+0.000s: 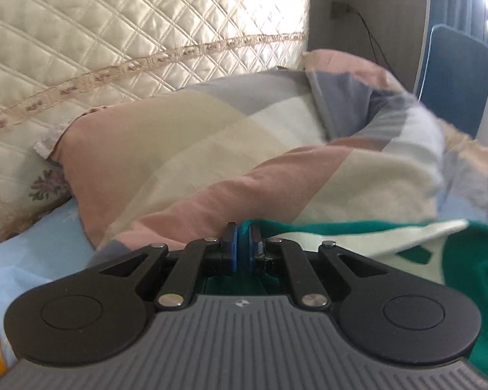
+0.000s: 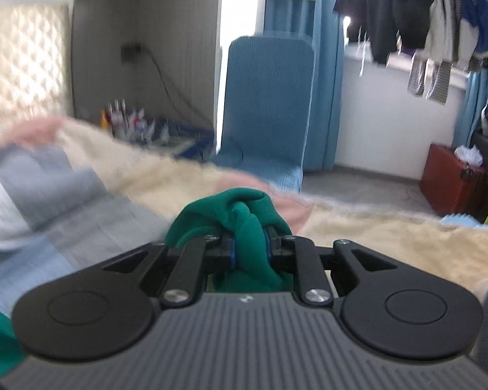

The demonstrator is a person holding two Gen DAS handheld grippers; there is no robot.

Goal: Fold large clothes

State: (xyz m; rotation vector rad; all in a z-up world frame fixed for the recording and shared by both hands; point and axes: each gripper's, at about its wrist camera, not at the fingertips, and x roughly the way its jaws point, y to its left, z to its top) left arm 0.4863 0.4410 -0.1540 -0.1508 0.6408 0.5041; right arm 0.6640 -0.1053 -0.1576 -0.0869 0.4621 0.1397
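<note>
A green garment with white panels (image 1: 465,260) spreads to the right of my left gripper (image 1: 243,239), lifted over the bed. The left jaws are shut, with a thin green edge of that garment pinched between the blue pads. In the right wrist view a thick bunch of the same green garment (image 2: 240,214) bulges up between the fingers of my right gripper (image 2: 249,243), which is shut on it. More green cloth shows at the lower left corner of that view.
A plaid quilt in pink, cream and grey (image 1: 244,149) is heaped on the bed ahead, against a quilted cream headboard (image 1: 114,32). A blue chair (image 2: 270,104) stands beyond the bed, with a cluttered bedside table (image 2: 140,126), hanging clothes (image 2: 423,16) and a red box (image 2: 452,178).
</note>
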